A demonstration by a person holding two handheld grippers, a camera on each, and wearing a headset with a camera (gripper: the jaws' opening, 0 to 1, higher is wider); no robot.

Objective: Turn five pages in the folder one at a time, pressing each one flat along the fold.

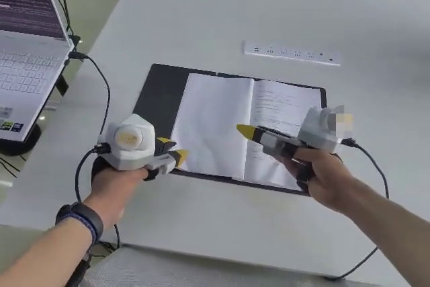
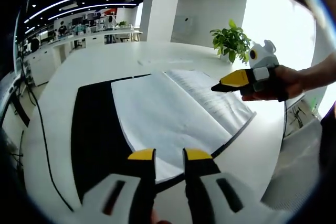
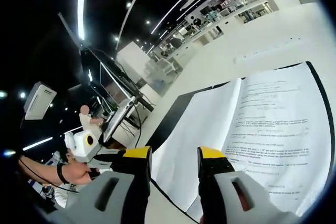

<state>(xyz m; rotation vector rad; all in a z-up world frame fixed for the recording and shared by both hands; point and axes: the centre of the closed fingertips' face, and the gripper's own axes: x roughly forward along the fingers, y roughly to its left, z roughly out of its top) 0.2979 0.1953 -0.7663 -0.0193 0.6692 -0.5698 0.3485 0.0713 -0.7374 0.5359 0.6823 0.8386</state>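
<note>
Jaws held nothing. They were narrowly parted on the left gripper (image 2: 169,156) by the near edge of the open folder (image 1: 158,92), wider on the right gripper (image 3: 176,153) above the fold (image 1: 252,95). A deep pinch could have lifted two pages (image 1: 279,105) — or creased one.

The left tool (image 2: 169,157) is seen at the near edge of the open folder (image 2: 92,135). Its yellow-tipped jaws are held a narrow gap apart with nothing between them. A blank white page (image 2: 163,114) is spread beyond the jaws, with black cover exposed to its left and a printed page (image 2: 212,100) to its right. Over the printed page the right tool (image 2: 223,84) is held in a hand (image 2: 296,80), yellow tip pointed left. The folder is carried by a white surface (image 2: 105,64). A cable (image 2: 39,129) is laid along the left, and a potted plant (image 2: 231,40) is seen far right.
</note>
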